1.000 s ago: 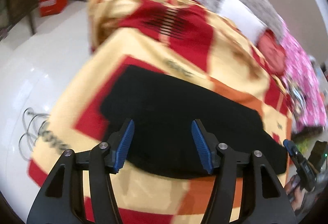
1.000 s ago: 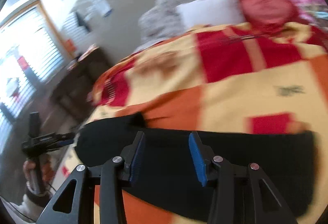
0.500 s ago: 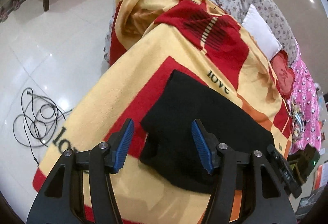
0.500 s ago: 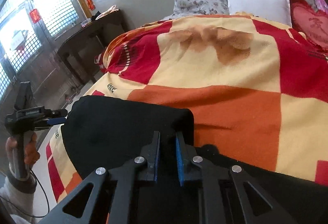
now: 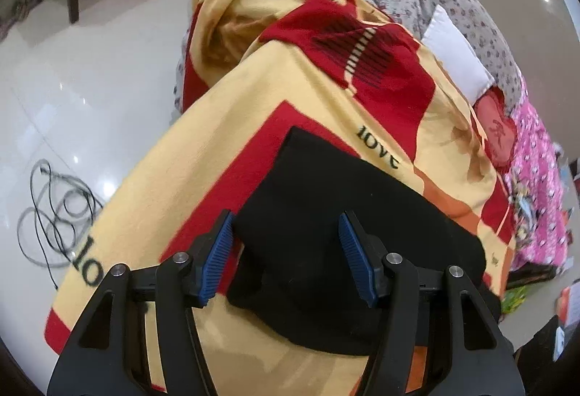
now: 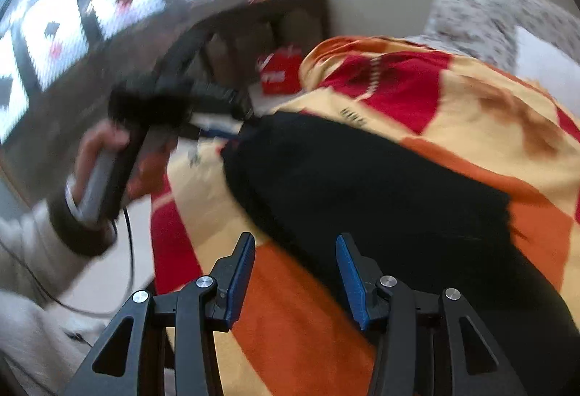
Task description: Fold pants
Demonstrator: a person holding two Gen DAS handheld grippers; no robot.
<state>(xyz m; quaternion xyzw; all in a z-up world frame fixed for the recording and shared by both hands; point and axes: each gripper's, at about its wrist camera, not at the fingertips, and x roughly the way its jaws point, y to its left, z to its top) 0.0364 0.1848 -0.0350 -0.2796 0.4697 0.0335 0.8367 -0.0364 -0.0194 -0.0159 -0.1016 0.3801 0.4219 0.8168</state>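
Just then right claw [image 6: 294, 278] sprang apart, dropping carried end onto black pants [image 5: 326, 233]; half-fold done. Left claw [image 5: 284, 256] hung spread over near edge, gripping nothing, on blanket [image 5: 224, 128].

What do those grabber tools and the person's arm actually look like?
Each gripper, the left gripper and the right gripper, has black angular struts with silver bolts and jaws lined with ribbed blue pads. The right view shows a pale sleeve with a dark cuff, and a thin black cable.
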